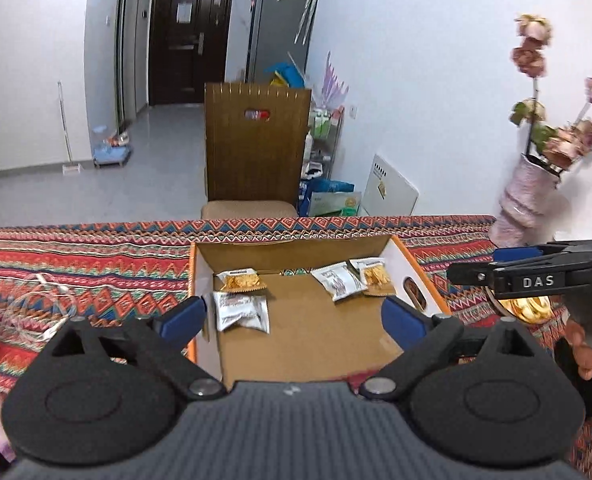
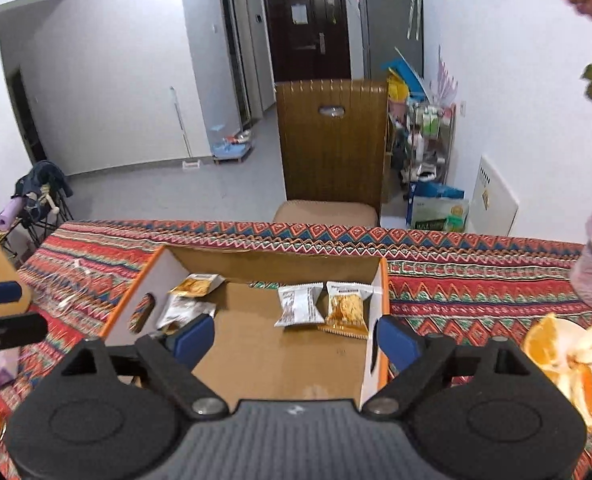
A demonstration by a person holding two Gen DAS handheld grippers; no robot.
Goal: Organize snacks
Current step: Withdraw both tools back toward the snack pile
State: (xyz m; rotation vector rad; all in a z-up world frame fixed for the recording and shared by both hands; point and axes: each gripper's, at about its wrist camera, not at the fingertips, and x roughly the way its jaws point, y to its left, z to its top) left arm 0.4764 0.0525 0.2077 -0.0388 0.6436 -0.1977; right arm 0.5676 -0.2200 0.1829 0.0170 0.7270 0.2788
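Both grippers empty, fingers spread wide above the cardboard box on the cloth-covered counter: left gripper, right gripper. Looks like the between-placements step. Box holds four packets: left pair, orange snack packet and silver snack packet; right pair, silver packet and orange packet. None loose in view; next calls for locating more.
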